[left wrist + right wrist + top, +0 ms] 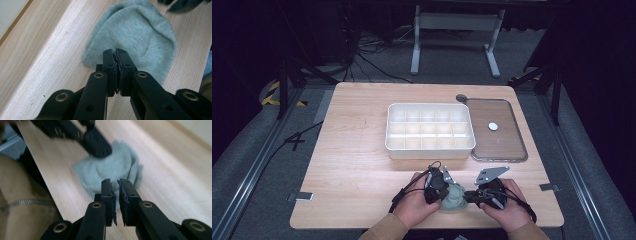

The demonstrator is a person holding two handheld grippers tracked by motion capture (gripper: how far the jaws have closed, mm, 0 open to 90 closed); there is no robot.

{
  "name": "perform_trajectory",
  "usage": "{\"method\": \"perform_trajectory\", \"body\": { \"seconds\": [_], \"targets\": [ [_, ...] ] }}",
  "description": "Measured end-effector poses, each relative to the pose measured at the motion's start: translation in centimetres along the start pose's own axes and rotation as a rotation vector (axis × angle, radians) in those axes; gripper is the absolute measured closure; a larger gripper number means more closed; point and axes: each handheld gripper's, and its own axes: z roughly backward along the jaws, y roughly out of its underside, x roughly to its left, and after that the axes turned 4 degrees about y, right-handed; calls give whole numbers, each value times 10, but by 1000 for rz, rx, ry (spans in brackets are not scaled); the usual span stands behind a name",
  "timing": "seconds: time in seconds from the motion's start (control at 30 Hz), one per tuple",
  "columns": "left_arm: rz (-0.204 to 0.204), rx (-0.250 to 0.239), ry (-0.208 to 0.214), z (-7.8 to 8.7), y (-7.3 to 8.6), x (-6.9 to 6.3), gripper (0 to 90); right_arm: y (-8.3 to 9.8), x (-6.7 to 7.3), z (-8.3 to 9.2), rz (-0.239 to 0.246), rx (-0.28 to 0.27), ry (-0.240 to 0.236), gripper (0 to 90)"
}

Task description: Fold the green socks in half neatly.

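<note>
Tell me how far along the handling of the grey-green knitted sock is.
Done: the grey-green knitted sock lies folded over itself near the table's front edge. In hand: the left claw is shut on its edge; the right claw is nearly closed at its other side. Left: the white compartmented plastic tray holds nothing.

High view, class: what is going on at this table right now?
A person holds a gripper in each hand over a grey-green sock at the near edge of the wooden table. The left gripper is shut and rests on the sock's edge; whether it pinches fabric is unclear. The right gripper is almost shut at the opposite side. The white compartment tray behind looks empty.
</note>
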Motion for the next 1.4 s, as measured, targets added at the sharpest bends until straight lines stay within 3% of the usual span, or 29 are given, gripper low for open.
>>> {"method": "perform_trajectory", "body": {
  "seconds": [0.13,0.27,0.37,0.5,0.73,0.97,1.23,1.4],
  "targets": [
    [8,-12,8,0,1,1,865,-7,5,3,0,-77,14,825],
    [19,-11,17,0,2,2,862,-12,12,-8,4,-117,20,803],
    [20,-16,18,0,2,2,861,-11,13,-14,-7,-104,18,803],
    [19,-15,22,0,2,2,862,-3,9,-27,1,-2,52,810],
    [13,18,10,-4,2,2,858,2,8,-24,22,46,73,823],
    [28,-5,15,3,5,4,834,4,11,-29,51,45,85,829],
    [62,27,47,7,15,10,806,6,7,-30,42,29,62,830],
    [41,40,67,3,14,7,800,7,6,-29,34,24,47,829]
  ]
}}
